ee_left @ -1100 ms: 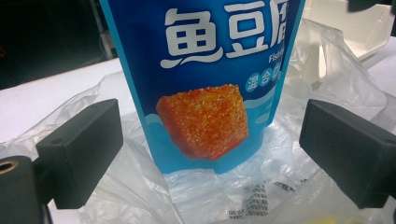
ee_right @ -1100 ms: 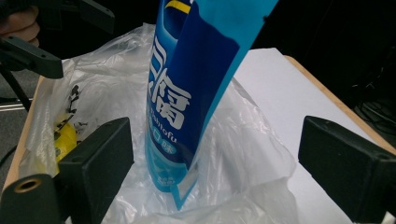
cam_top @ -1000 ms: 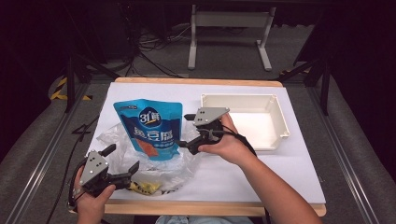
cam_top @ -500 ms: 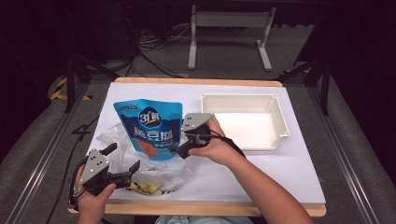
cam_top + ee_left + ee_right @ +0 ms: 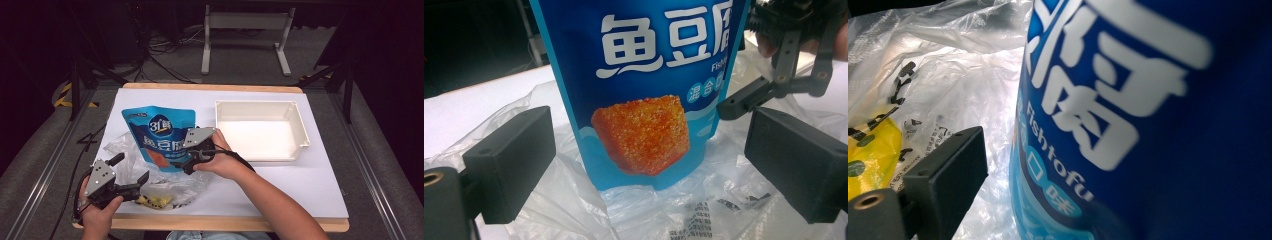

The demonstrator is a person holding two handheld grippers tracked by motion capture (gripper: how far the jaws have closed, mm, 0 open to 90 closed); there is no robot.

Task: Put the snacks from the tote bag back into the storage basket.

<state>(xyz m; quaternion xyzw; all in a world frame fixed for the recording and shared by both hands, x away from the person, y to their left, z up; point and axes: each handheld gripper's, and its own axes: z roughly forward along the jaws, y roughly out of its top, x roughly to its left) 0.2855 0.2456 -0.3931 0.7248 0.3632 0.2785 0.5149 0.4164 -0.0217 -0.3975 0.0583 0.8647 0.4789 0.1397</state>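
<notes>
- Your right gripper (image 5: 187,167) sits at the right edge of the glossy blue fish-tofu snack pouch (image 5: 161,137), jaws spread and just been opening, the pouch's edge between them, not pinched. Close too shallow and the slick film slips out.
- The pouch lies flat on the white surface (image 5: 320,180), its lower end over the crumpled clear plastic bag (image 5: 165,187). Bite low and you snag that bag too, dragging the yellow item (image 5: 152,201) inside.
- Your left gripper (image 5: 131,177) hovers open over the bag, gripping nothing. The bag isn't pinned, so it can ride along.
- The shallow white plastic tray (image 5: 300,130) is near; swing wide and you clip its rim.
</notes>
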